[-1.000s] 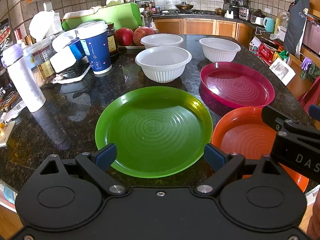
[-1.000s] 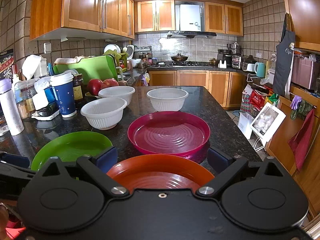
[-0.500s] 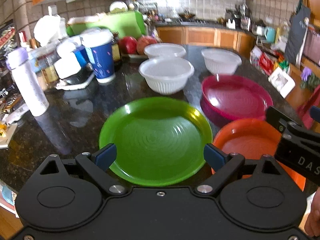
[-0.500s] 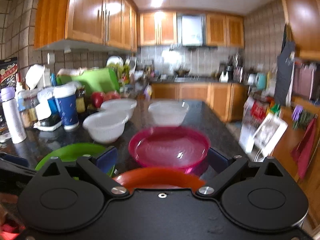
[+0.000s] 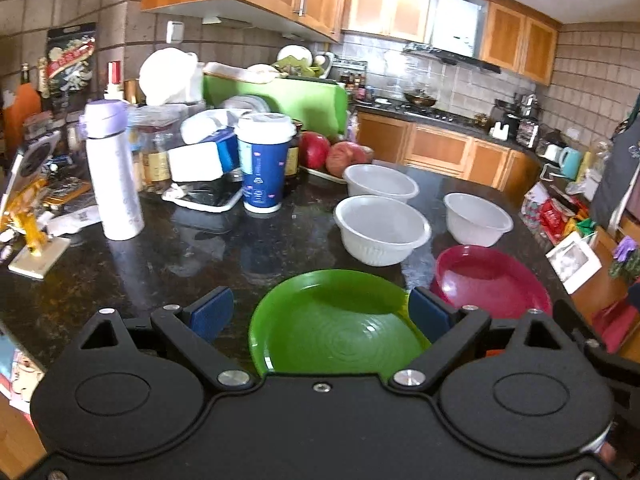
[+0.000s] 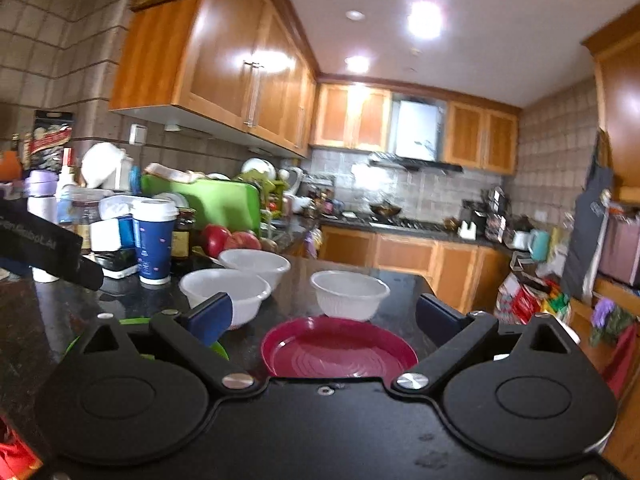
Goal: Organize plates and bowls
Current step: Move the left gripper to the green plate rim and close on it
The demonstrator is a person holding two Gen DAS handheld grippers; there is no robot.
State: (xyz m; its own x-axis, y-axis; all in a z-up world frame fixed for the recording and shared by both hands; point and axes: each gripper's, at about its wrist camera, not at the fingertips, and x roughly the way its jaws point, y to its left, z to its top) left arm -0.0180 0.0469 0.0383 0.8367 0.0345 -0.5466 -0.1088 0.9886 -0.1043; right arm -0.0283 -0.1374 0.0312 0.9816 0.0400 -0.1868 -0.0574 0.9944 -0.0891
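A green plate (image 5: 336, 324) lies on the black counter right in front of my open, empty left gripper (image 5: 320, 312). A magenta plate (image 5: 492, 284) lies to its right; in the right wrist view it (image 6: 340, 350) sits just ahead of my open, empty right gripper (image 6: 324, 316). Three white bowls stand behind the plates: a near one (image 5: 380, 228), a far one (image 5: 380, 184) and a right one (image 5: 476, 220). The orange plate is hidden under the gripper bodies, except a sliver (image 5: 493, 353).
The counter's left side is crowded: a white bottle (image 5: 114, 172), a blue cup (image 5: 264, 164), jars, boxes, red fruit (image 5: 336, 152) and a green cutting board (image 5: 296, 100). The counter's right edge drops off toward bags and cabinets (image 5: 560, 216).
Both grippers have tilted upward and pulled back; the plates slid low in both views and the orange plate dropped almost out of sight. Nothing on the counter has moved.
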